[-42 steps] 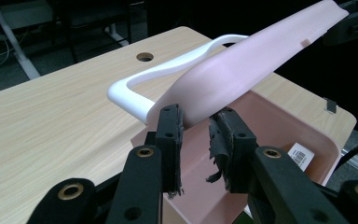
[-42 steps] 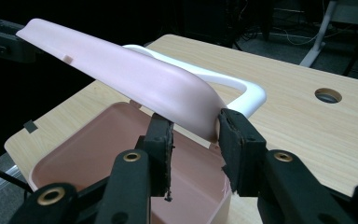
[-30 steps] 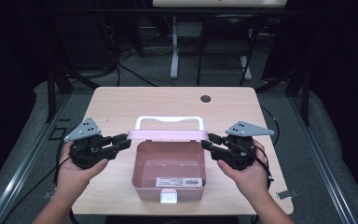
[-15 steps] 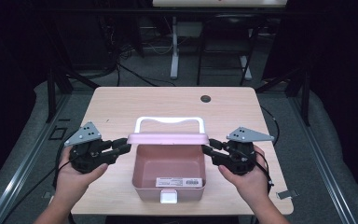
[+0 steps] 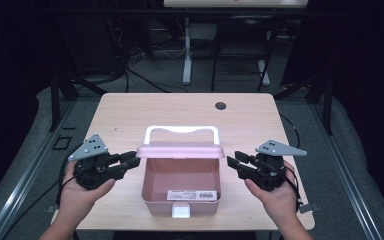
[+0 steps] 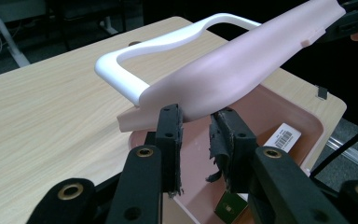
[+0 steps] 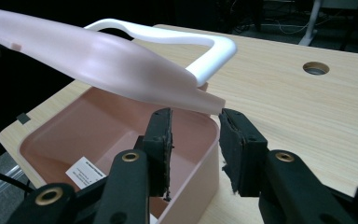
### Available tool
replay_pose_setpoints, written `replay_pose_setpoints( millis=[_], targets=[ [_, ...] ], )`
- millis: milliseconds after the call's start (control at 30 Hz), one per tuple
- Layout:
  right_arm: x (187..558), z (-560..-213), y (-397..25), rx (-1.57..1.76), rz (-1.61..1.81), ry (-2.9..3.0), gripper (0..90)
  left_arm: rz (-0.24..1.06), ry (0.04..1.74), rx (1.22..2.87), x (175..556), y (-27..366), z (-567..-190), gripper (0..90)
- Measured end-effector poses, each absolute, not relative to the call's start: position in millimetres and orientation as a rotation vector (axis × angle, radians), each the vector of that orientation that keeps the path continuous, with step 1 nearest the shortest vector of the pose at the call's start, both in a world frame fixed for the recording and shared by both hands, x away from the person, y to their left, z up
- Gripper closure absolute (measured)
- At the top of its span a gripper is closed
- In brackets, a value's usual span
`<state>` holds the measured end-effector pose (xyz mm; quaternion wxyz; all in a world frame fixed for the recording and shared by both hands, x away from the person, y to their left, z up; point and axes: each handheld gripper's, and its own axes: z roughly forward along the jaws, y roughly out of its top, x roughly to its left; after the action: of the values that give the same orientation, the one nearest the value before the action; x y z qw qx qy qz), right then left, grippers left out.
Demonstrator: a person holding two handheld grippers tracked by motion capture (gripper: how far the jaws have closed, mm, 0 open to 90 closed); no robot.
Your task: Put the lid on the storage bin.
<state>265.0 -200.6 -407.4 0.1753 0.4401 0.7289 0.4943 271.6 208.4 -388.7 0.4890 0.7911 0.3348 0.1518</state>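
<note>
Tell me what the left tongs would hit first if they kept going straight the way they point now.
Most likely the pink lid: the left tongs point at its near end, with the open jaws just short of its edge. Depth is hard to judge; a slightly lower path would meet the pink box wall instead.

Both grippers, left (image 5: 132,159) and right (image 5: 234,162), level, fingers parted.

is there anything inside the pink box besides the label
No, in the high view the open pink box holds nothing loose, only the white barcode label stuck to its inner front wall.
</note>
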Motion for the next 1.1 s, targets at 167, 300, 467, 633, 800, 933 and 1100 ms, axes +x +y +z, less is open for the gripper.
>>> replay_pose_setpoints(
  millis=[167,300,467,633,800,933,1100],
  targets=[
    [263,-409,-207,1.260,1.381,2.034,63.9,0.374,0.814,1.926,268,208,-390,72.4],
    [264,-408,-210,1.277,1.378,2.015,64.0,0.372,0.814,1.929,266,208,-392,72.4],
    [268,-410,-211,1.312,1.369,2.026,63.5,0.362,0.817,1.927,263,209,-396,72.4],
    [271,-413,-208,1.317,1.333,2.025,62.9,0.358,0.820,1.921,261,209,-398,72.4],
    [271,-415,-205,1.311,1.335,1.980,61.8,0.364,0.814,1.928,259,210,-400,72.5],
    [270,-416,-205,1.313,1.337,1.968,61.3,0.366,0.817,1.925,257,209,-402,72.4],
    [270,-419,-209,1.338,1.347,1.952,60.7,0.356,0.820,1.919,253,210,-407,72.4]
  ],
)
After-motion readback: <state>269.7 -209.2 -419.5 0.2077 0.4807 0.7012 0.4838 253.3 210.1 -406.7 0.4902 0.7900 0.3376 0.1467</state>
